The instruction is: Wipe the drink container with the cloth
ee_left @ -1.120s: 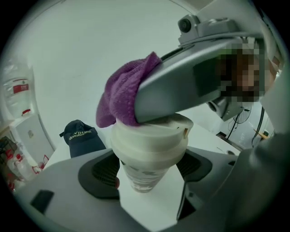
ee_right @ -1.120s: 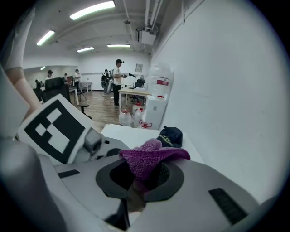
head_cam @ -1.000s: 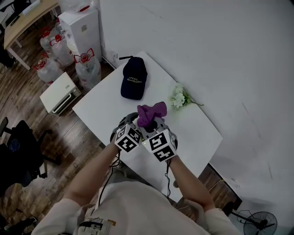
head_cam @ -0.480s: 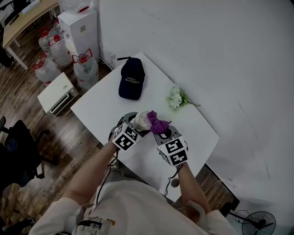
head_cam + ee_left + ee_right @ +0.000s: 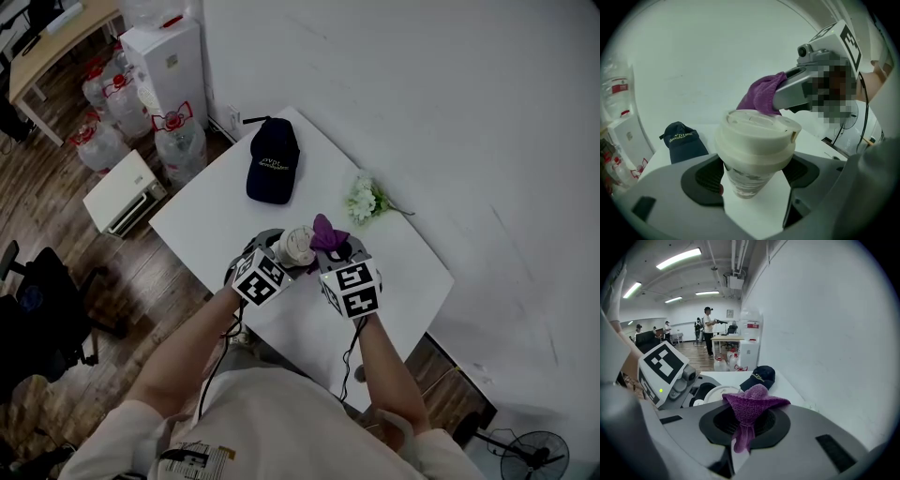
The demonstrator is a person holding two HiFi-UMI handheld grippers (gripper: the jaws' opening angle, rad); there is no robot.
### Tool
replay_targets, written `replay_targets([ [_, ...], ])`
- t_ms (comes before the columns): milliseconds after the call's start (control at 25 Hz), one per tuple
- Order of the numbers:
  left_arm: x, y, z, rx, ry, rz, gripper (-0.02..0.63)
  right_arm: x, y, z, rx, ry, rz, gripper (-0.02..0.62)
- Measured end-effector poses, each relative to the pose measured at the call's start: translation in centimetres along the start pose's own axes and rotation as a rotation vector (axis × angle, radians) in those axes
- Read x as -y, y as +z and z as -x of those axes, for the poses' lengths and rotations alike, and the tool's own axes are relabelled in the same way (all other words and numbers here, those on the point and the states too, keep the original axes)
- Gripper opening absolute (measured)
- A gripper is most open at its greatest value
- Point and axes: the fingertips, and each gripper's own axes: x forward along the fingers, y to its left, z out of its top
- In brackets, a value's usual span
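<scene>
Over the white table, head view: left tool and right tool come in side by side, the drink container held at the left one's tip and the purple cloth touching its right edge. A dark cap and white flowers lie farther back.

Left gripper view: jaws clamped on the drink container's body below the lid, and the cloth meets the lid's far rim.

Right gripper view: jaws pinch the cloth, bunched above with a tail hanging below. The lid shows just left of it.
</scene>
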Motion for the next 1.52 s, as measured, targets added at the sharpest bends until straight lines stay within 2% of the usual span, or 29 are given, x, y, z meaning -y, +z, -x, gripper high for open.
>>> replay_targets([
  [160, -0.1, -0.1, 0.1, -0.007, 0.000, 0.004, 0.400, -1.7, 2.1, -1.3, 0.012, -0.017, 0.106, 0.060],
  [320, -0.1, -0.2, 0.1, -0.012, 0.008, -0.004, 0.400, -4.2, 3.4, -2.1, 0.039, 0.034, 0.124, 0.060],
  [440, -0.1, -0.3, 0.0, -0.013, 0.006, -0.012, 0.400, -6.9, 3.3, -1.5, 0.047, 0.125, 0.166, 0.058],
  [560, -0.1, -0.3, 0.1, -0.004, 0.002, -0.019, 0.399, -8.2, 2.2, 0.0, 0.055, 0.223, 0.096, 0.058],
  [640, -0.2, -0.4, 0.0, 0.003, 0.010, -0.009, 0.400, -7.9, 1.3, 1.0, 0.048, 0.240, 0.055, 0.058],
  [760, -0.2, -0.6, -0.1, 0.011, 0.019, 0.020, 0.400, -6.9, -0.4, 2.2, 0.021, 0.213, 0.018, 0.058],
  [880, -0.4, -0.9, -0.1, 0.016, 0.033, 0.011, 0.400, -5.6, -1.9, 3.4, 0.014, 0.148, -0.030, 0.058],
  [960, -0.3, -1.2, 0.2, 0.038, 0.041, 0.000, 0.400, -4.6, -2.9, 4.4, 0.022, 0.099, -0.072, 0.058],
  [1040, -0.1, -1.3, 1.1, 0.074, 0.041, 0.031, 0.402, -3.7, -4.0, 5.3, 0.030, 0.063, -0.120, 0.058],
  [1240, 0.6, -1.8, 4.2, 0.142, 0.062, 0.071, 0.402, -2.7, -6.3, 6.5, 0.028, 0.040, -0.183, 0.060],
  [1320, 0.8, -0.9, 6.0, 0.176, 0.079, 0.035, 0.402, -2.7, -6.8, 6.9, 0.033, 0.042, -0.191, 0.060],
  [1520, 1.6, 4.1, 8.2, 0.237, 0.081, -0.126, 0.402, -2.7, -7.1, 6.8, 0.066, 0.050, -0.204, 0.060],
])
